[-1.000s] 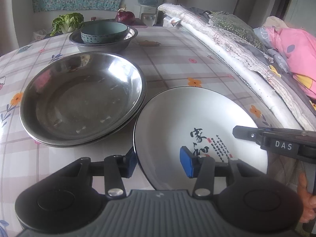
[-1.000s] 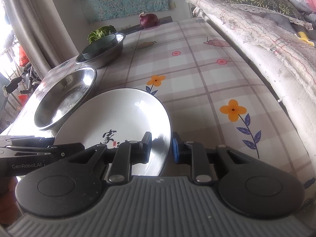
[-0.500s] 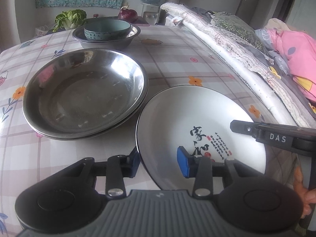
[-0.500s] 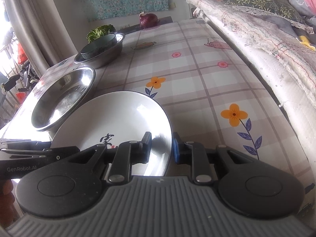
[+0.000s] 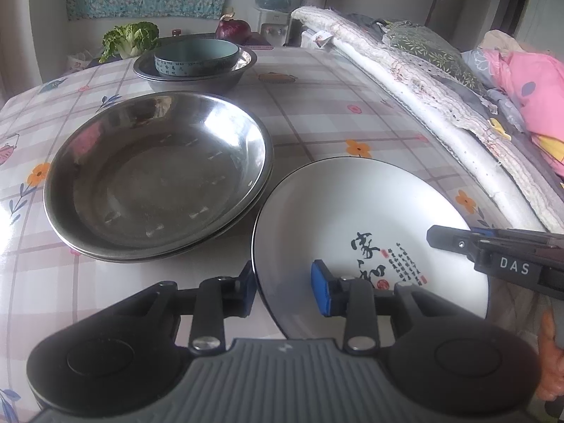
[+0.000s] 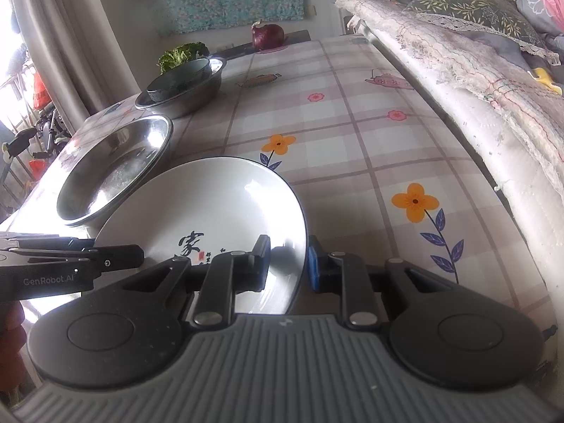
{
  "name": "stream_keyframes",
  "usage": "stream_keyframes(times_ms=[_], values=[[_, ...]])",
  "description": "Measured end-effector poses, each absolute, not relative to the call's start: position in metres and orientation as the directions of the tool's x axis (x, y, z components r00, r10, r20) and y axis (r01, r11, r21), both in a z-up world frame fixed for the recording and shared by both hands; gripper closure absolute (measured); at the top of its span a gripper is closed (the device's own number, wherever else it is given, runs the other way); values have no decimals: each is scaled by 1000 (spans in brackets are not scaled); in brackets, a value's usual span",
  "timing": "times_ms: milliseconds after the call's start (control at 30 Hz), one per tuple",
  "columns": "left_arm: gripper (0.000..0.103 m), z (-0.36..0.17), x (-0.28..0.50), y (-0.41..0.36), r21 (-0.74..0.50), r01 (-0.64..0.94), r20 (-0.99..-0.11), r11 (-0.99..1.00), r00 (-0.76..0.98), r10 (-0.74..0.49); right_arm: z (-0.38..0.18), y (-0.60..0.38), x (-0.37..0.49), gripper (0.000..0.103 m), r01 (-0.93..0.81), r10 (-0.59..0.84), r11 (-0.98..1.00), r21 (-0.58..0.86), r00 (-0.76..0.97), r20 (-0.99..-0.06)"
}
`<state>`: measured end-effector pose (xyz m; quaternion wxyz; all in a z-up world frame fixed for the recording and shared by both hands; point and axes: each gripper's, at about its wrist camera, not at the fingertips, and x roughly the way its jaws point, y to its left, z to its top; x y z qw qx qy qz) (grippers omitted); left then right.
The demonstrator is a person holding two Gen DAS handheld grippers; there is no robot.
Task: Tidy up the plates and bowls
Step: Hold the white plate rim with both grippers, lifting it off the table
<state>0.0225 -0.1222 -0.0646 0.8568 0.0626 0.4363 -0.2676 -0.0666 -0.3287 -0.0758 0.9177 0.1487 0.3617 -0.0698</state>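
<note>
A white plate with black rim and calligraphy (image 5: 359, 211) is held above the table, also seen in the right wrist view (image 6: 211, 208). My left gripper (image 5: 285, 289) is shut on its left rim. My right gripper (image 6: 289, 262) is shut on its right rim. Two stacked steel plates (image 5: 155, 172) lie just left of it, also in the right wrist view (image 6: 112, 169). Farther back a teal bowl (image 5: 195, 54) sits inside a steel bowl (image 5: 197, 77).
The table has a checked floral cloth (image 5: 317, 105). A cabbage (image 5: 128, 37) and red onion (image 5: 232, 28) lie at the far edge. A bed with quilts (image 5: 423, 70) runs along the right side. Curtains and a window stand at left (image 6: 53, 53).
The white plate has risen and tilted a little with both grippers holding it. The steel plates and bowls have not moved.
</note>
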Motion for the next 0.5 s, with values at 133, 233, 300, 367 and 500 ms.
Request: stream_keyframes(times_ms=[133,233,300,367,500], values=[[71,-63,20,-122,-110,513,-782,851,484,-393,-75,-328,-66,82,234,-25,949,213,727,-686],[72,-62,17,-122,-100,517,-782,850,487,-388,-74,-326,-66,82,236,-35,951,201,726,-687],[72,-62,16,-122,-93,520,-782,849,489,-386,-74,-325,-65,82,235,-43,953,190,727,-686],[71,-62,16,-123,-85,523,-783,848,491,-381,-74,-325,-65,82,235,-47,954,184,727,-685],[70,-62,19,-125,-90,524,-787,847,484,-383,-74,-325,-66,83,234,-45,954,186,728,-684]])
